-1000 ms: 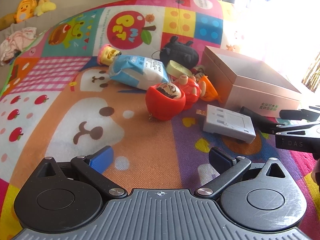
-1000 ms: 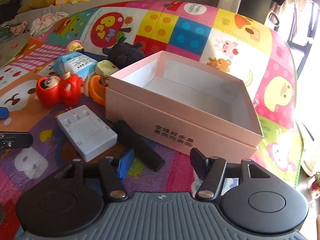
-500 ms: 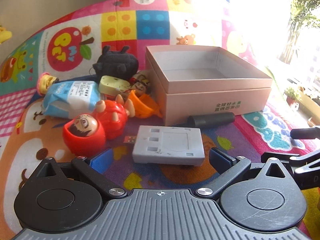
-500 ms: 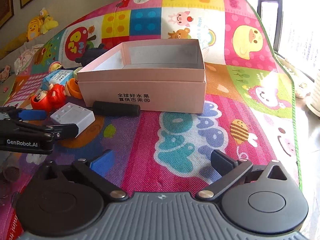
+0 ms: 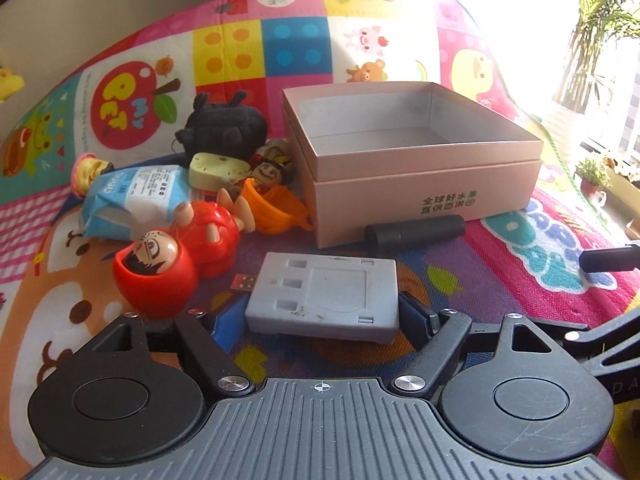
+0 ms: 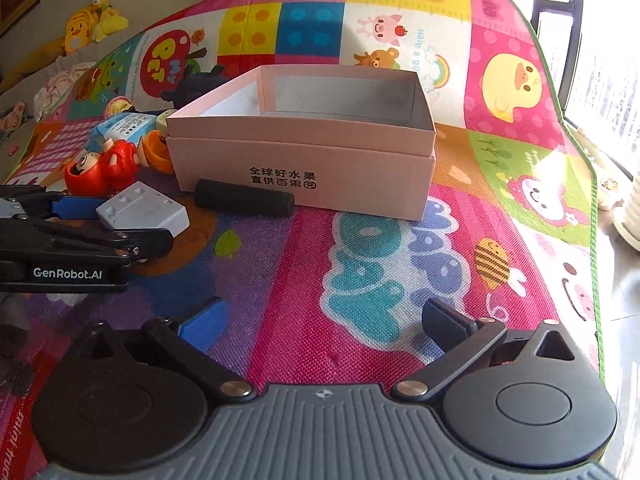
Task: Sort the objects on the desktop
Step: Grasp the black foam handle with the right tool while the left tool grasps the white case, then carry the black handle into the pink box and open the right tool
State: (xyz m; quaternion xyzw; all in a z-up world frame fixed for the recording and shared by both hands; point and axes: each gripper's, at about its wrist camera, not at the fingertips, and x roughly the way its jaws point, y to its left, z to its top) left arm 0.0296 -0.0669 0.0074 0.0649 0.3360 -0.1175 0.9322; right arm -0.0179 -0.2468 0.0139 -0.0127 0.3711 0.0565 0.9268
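Observation:
A grey plastic box [image 5: 324, 300] lies flat on the play mat, and my left gripper [image 5: 322, 320] straddles it. Its jaws are closing, the blue and black pads standing against the box's two ends. The right wrist view shows the same grip [image 6: 132, 224] on the grey box [image 6: 142, 210] from the side. Behind it stands an empty pink cardboard box [image 5: 424, 196], with a black cylinder [image 5: 416, 232] lying along its front wall. My right gripper [image 6: 320, 320] hangs open over bare mat to the right, with nothing between its fingers.
Left of the pink box [image 6: 304, 152] is a heap of toys: a red doll [image 5: 156, 272], an orange cup figure [image 5: 276, 208], a blue-white packet [image 5: 136, 196], a black plush [image 5: 224, 128]. The mat's right edge [image 6: 592, 184] borders bare floor.
The left gripper swung right from the toy heap to the grey box and narrowed its jaws onto it. The right gripper drew back from the pink box and opened wide.

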